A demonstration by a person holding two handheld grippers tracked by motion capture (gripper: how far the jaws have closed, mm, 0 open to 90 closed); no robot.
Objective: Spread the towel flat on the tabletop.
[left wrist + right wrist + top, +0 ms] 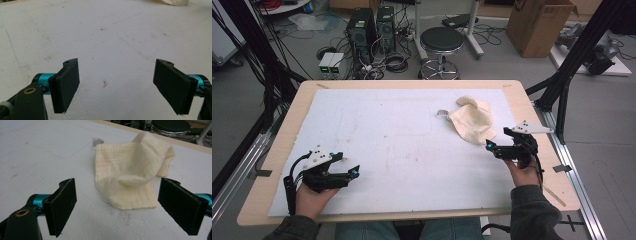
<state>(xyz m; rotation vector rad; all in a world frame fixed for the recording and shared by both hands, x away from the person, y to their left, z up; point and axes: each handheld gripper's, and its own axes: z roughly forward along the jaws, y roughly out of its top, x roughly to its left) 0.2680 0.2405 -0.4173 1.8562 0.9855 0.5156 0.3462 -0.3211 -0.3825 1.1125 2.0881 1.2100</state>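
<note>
Cloth (130,177) lies crumpled just ahead of the right claw (117,205), jaws apart.

Each hand-held gripper, left (354,172) and right (488,145), is black with flat rectangular jaws, teal fittings at the jaw roots, a brass-ringed screw hole, a grey three-cornered top plate and a black cable. The person wears dark olive sleeves and blue jeans.

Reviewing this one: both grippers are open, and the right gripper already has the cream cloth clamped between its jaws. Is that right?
Not quite. The right gripper is open, but its jaws stand apart with the cream cloth lying loose on the table ahead of them, untouched, as the right gripper view shows. The left gripper is open too.
</note>
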